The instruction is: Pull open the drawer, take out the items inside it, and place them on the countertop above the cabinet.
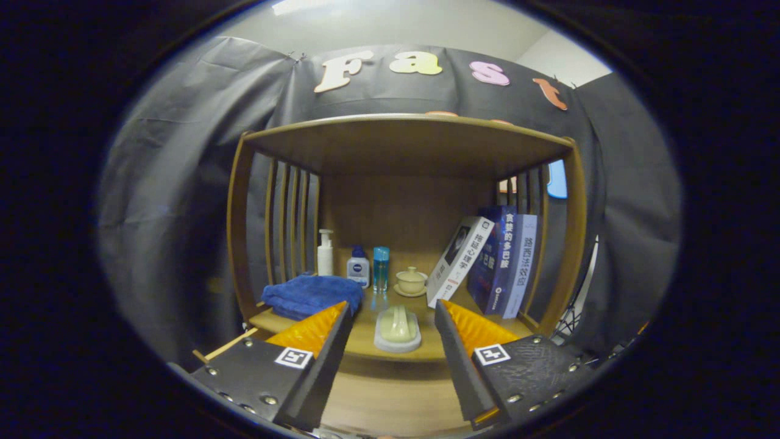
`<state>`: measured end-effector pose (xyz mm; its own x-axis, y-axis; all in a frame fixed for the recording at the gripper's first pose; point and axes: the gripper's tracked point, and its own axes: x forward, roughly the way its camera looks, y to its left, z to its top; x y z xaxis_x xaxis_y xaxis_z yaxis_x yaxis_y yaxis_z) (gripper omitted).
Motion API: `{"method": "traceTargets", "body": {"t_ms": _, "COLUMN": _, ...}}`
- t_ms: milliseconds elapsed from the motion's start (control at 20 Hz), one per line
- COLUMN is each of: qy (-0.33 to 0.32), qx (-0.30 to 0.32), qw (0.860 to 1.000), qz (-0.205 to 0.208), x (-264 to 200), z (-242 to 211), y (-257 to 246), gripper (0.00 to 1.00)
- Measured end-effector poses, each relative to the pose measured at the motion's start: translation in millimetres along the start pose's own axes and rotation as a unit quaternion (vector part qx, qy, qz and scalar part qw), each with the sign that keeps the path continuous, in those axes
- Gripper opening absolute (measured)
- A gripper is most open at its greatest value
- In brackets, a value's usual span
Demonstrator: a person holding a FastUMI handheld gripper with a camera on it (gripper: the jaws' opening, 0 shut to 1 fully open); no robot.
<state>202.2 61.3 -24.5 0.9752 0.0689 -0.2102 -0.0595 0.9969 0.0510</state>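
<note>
The gripper (393, 332) is spread open and holds nothing, with a pale green soap bar in its white dish (397, 330) sitting between the fingers at the countertop's (365, 341) front edge. Farther back stand a folded blue towel (311, 294) near the left edge, three bottles (358, 266), a lidded cup (411, 281) and leaning books (487, 262) by the right edge. I cannot tell whether the drawer below is open.

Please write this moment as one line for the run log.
gripper: open, holds nothing | pale lidded dish: on countertop, between the fingers | blue towel: beyond left finger | books: leaning, beyond right finger
</note>
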Motion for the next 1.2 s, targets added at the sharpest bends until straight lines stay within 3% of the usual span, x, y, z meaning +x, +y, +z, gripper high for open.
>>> {"method": "traceTargets", "body": {"t_ms": 200, "qy": 0.019, "qx": 0.000, "qw": 1.000, "qz": -0.006, "x": -42.1, "z": -45.3, "y": 0.9, "gripper": 0.98}}
{"method": "traceTargets", "body": {"t_ms": 500, "qy": 0.046, "qx": 0.014, "qw": 0.998, "qz": -0.026, "x": -80.1, "z": -106.6, "y": 7.6, "gripper": 0.98}}
{"method": "traceTargets", "body": {"t_ms": 800, "qy": 0.091, "qx": 0.034, "qw": 0.995, "qz": -0.039, "x": -88.3, "z": -160.5, "y": 13.1, "gripper": 0.98}}
{"method": "traceTargets", "body": {"t_ms": 1200, "qy": 0.104, "qx": 0.063, "qw": 0.991, "qz": -0.063, "x": -77.4, "z": -188.3, "y": 11.2, "gripper": 0.98}}
